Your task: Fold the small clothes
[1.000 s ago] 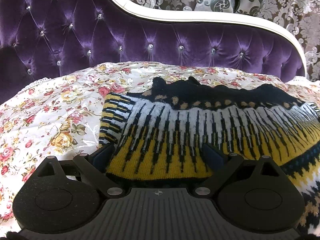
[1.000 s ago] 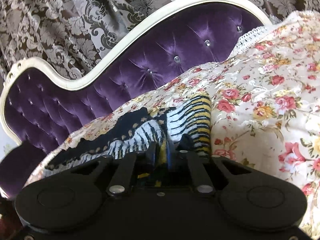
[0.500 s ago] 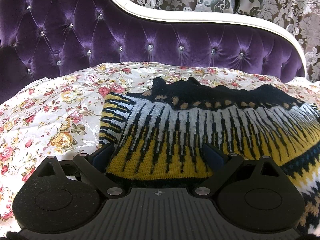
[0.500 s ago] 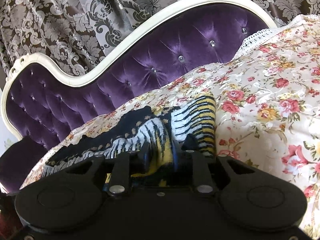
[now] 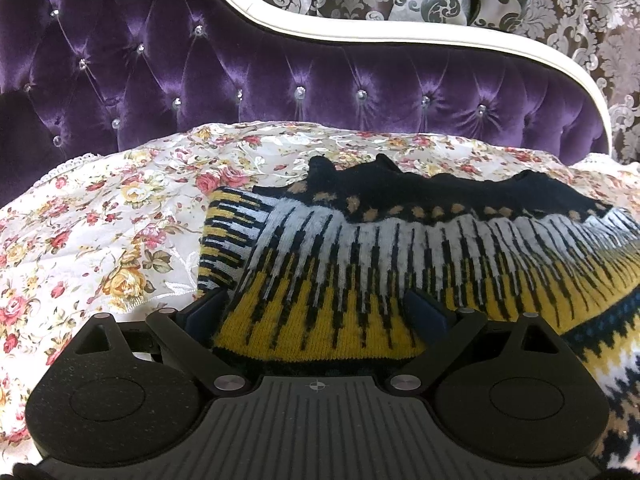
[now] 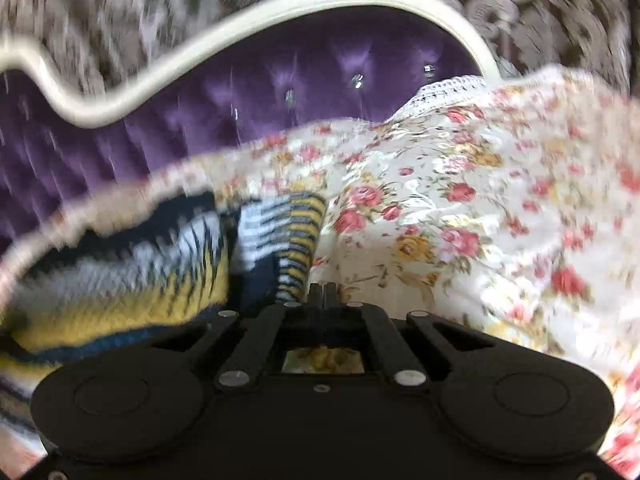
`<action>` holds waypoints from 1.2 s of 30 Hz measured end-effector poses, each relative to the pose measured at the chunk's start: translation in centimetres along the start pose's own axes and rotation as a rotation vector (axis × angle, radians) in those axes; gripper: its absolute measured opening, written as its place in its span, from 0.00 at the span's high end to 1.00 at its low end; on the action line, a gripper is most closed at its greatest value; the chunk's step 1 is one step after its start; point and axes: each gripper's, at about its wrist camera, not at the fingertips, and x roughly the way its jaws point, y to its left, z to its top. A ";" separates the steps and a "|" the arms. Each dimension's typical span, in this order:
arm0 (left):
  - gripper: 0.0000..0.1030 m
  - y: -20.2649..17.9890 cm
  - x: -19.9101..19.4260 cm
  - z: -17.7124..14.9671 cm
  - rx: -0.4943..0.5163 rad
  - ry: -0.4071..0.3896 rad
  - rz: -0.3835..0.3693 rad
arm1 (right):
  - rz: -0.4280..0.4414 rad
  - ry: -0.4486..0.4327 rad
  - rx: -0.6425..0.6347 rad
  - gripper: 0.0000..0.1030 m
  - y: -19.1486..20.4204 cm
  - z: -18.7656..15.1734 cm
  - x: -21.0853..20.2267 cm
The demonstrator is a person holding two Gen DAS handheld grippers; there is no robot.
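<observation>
A small knitted sweater (image 5: pixel 384 256), patterned in black, white and yellow, lies on a floral bedspread (image 5: pixel 100 240). My left gripper (image 5: pixel 318 312) is open, its blue-padded fingers (image 5: pixel 206 310) spread either side of the sweater's yellow folded edge, low on the cloth. In the blurred right wrist view the sweater (image 6: pixel 168 264) lies to the left. My right gripper (image 6: pixel 324 294) is shut with nothing between its fingers, just right of the sweater's striped sleeve (image 6: pixel 296 236), over the bedspread (image 6: pixel 460 220).
A purple tufted headboard (image 5: pixel 280 80) with a cream frame (image 5: pixel 400 36) rises behind the bed. Damask curtains (image 5: pixel 580 12) hang behind it. The bedspread's lace edge (image 6: pixel 448 88) shows at the back in the right wrist view.
My right gripper has let go of the sweater fold, shut empty and swung right off the sweater; its view is blurred by motion. The left gripper has not moved.
</observation>
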 end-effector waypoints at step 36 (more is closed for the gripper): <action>0.06 -0.1 1.3 3.4 0.018 0.118 0.140 | 0.073 0.059 -0.189 0.62 5.9 2.6 3.6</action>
